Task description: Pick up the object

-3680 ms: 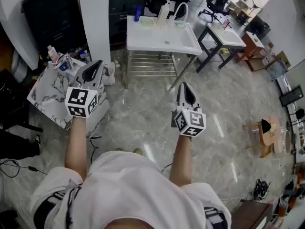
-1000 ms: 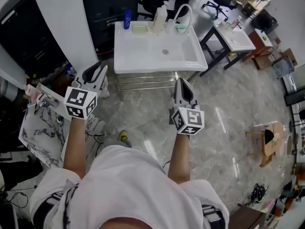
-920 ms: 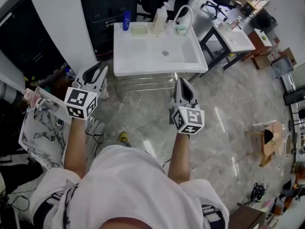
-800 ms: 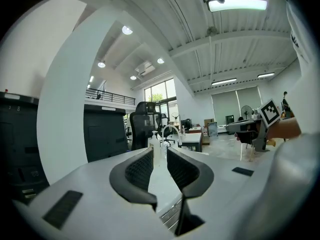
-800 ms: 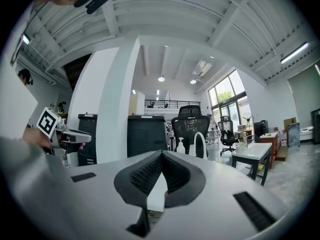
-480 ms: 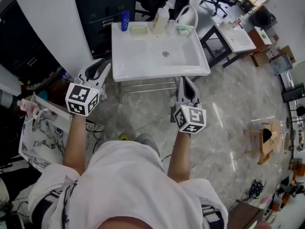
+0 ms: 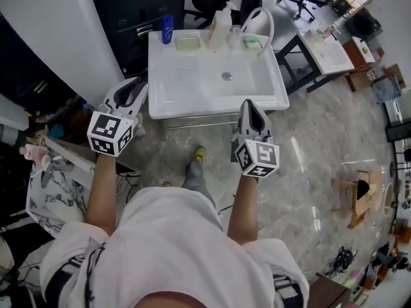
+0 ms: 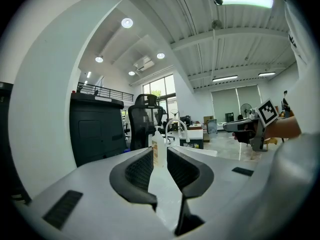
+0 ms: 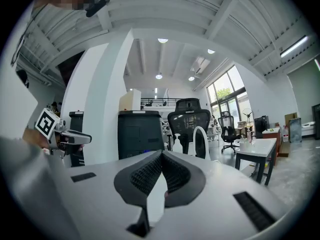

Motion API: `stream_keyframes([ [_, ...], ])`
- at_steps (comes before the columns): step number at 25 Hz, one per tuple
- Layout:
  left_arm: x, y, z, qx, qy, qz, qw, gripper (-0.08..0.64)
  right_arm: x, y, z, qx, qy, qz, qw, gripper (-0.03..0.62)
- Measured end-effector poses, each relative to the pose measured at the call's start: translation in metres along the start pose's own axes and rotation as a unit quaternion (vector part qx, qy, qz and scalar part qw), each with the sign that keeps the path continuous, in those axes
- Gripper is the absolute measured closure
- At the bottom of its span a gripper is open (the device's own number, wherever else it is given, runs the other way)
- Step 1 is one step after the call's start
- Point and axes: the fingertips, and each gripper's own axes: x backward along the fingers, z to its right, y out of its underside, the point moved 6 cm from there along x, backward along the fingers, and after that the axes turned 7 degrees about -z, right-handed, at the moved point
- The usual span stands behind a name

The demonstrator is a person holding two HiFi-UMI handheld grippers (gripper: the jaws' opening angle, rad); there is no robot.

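Person (image 7: 173,249) has walked forward: the white sink (image 7: 192,85) now sits lower in the head view, just ahead of both grippers, and the marble table (image 7: 48,194) has slid to the lower left. One shoe (image 7: 200,153) is now stepped out near the sink's front edge. Left gripper (image 7: 131,90) jaws stay apart, empty, over the sink's left front corner. Right gripper (image 7: 248,105) jaws stay together, empty, at the front edge. Pump bottle (image 7: 219,27) stands upright at the sink's back rim, well apart from both and lined up far off in the left gripper's gap. Blue bottle (image 7: 167,28) stands further left on the rim.
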Motion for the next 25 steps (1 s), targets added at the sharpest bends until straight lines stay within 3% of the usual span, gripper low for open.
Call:
stream_keyframes([
  [12,-0.13,-0.015,-0.011,0.021,-0.041,-0.033,0.9984,0.476,-0.124,-0.01,0.098,-0.008,-0.046,-0.021,0.999,0.586],
  [19,-0.206,-0.039,-0.01,0.011,-0.07,-0.047,0.9964,0.476,-0.201,-0.026,0.161,-0.012,-0.085,-0.021,0.996,0.586],
  [25,-0.25,-0.055,-0.005,-0.003,-0.084,-0.063,0.9944,0.476,-0.246,-0.031,0.181,-0.015,-0.128,-0.022,0.991,0.586],
])
